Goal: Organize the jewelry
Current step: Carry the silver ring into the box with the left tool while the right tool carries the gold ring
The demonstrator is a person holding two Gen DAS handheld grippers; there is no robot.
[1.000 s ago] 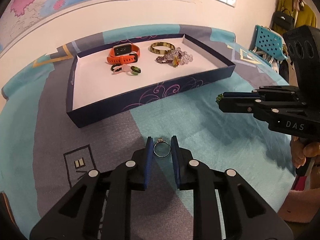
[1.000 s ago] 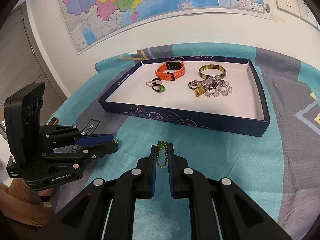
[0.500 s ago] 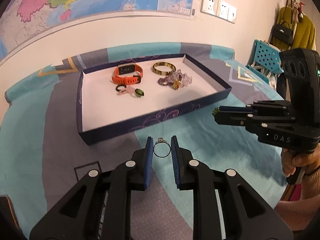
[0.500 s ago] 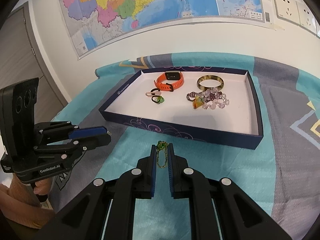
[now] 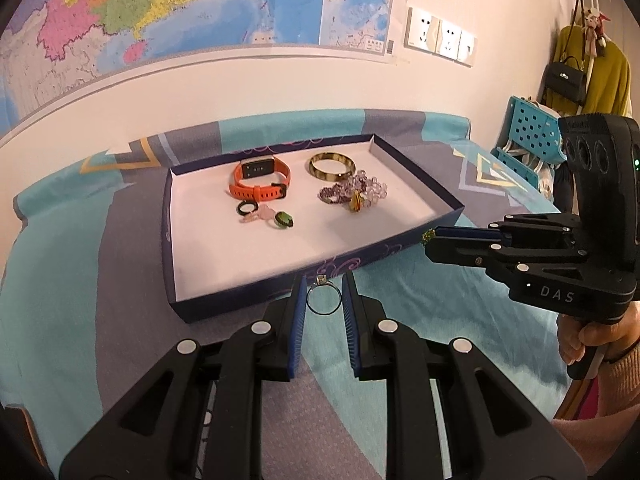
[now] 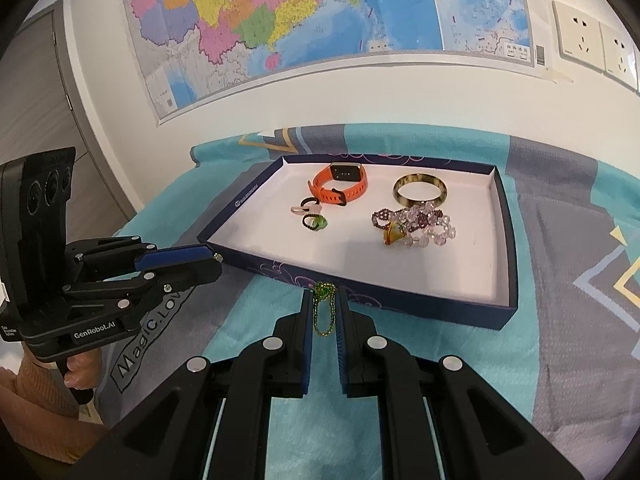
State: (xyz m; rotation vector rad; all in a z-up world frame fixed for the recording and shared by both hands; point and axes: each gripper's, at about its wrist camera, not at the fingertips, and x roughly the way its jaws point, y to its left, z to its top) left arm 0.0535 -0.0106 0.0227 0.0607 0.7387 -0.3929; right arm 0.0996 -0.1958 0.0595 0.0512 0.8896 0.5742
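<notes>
My left gripper [image 5: 323, 292] is shut on a thin silver ring [image 5: 322, 300] with a small stone, held above the cloth just in front of the dark blue tray [image 5: 248, 295]. My right gripper [image 6: 324, 300] is shut on a green and gold beaded chain [image 6: 323, 309] that dangles between its pads, also near the tray's [image 6: 505, 240] front wall. The white-lined tray holds an orange smartwatch [image 5: 261, 181], a brown bangle [image 5: 332, 166], purple bead bracelets [image 5: 354, 194] and small rings [image 5: 266, 214]. Each gripper shows in the other's view: the right gripper [image 5: 430, 237], the left gripper [image 6: 216, 258].
A teal and grey patterned cloth [image 5: 100, 280] covers the table. A map [image 6: 320, 12] and wall sockets [image 5: 440, 42] are behind. A blue perforated basket [image 5: 528, 140] and hanging clothes with a bag [image 5: 576, 76] stand at the far right. A person's hands [image 5: 592, 332] hold the gripper handles.
My left gripper has risen with the ring and now sits closer to the tray's front wall. The right gripper has kept its hold on the chain and barely moved.
</notes>
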